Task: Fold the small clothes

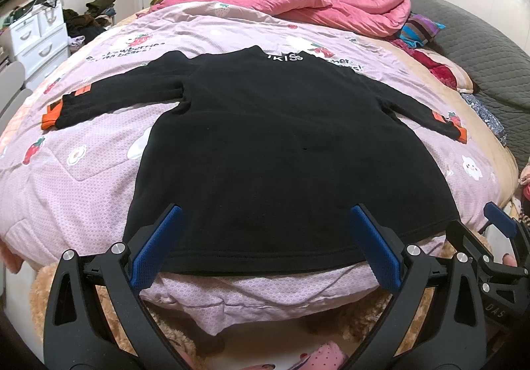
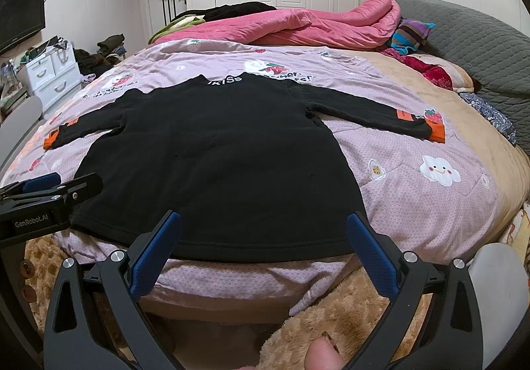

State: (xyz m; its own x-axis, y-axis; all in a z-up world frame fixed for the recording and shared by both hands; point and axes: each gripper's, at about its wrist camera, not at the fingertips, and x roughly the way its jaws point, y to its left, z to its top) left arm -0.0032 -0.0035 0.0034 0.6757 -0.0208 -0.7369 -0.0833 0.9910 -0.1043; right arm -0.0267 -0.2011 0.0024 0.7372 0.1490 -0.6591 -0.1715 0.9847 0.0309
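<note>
Left wrist: black top (image 1: 265,145) flat; both grippers (image 1: 265,244) (image 2: 263,247) wide, empty. Rec. pinch sleeve cuffs, fold inward evenly.

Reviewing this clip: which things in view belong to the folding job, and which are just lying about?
Job: black top, left gripper, right gripper.
Lying about: pink quilt, striped cloth, drawer unit, clothes pile.

A sweater (image 1: 265,145) lies flat on the bedspread (image 1: 82,178), sleeves out left and right, collar away. Behind it lies a quilt (image 1: 314,9); pillows (image 1: 480,49) are right.
</note>
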